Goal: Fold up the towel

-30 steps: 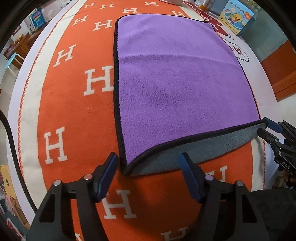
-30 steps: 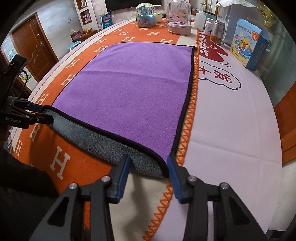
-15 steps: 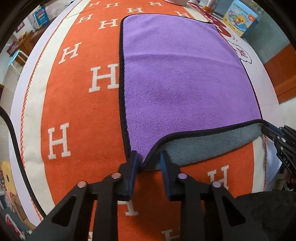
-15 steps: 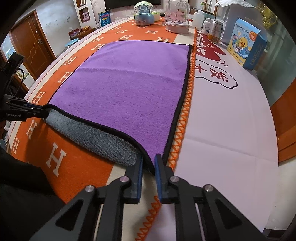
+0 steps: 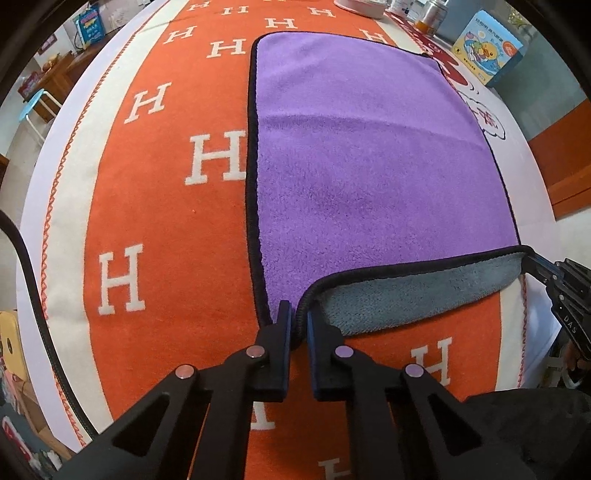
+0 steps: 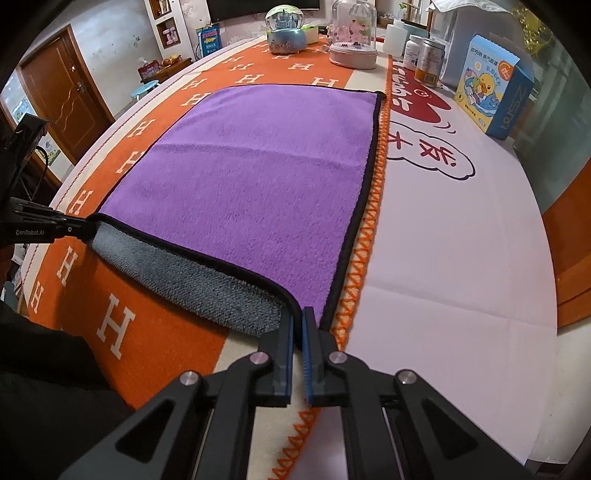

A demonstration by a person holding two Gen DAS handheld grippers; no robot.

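Observation:
A purple towel (image 5: 369, 158) with a black hem and grey underside lies spread on the orange H-patterned cloth (image 5: 155, 206). It also shows in the right wrist view (image 6: 258, 177). My left gripper (image 5: 297, 317) is shut on the towel's near left corner. My right gripper (image 6: 298, 321) is shut on the near right corner. Both corners are lifted slightly, so the near edge curls up and shows the grey underside (image 5: 417, 295). Each gripper shows at the edge of the other's view: the right (image 5: 532, 262) and the left (image 6: 70, 227).
At the table's far end stand a snow globe (image 6: 286, 31), a pink domed ornament (image 6: 352, 37), several bottles (image 6: 424, 59) and a blue duck box (image 6: 491, 85). A white cloth with red print (image 6: 443, 221) covers the right side. A door (image 6: 62, 99) is far left.
Both grippers closed from open onto the towel's near corners. The near edge has lifted a little, showing more grey underside.

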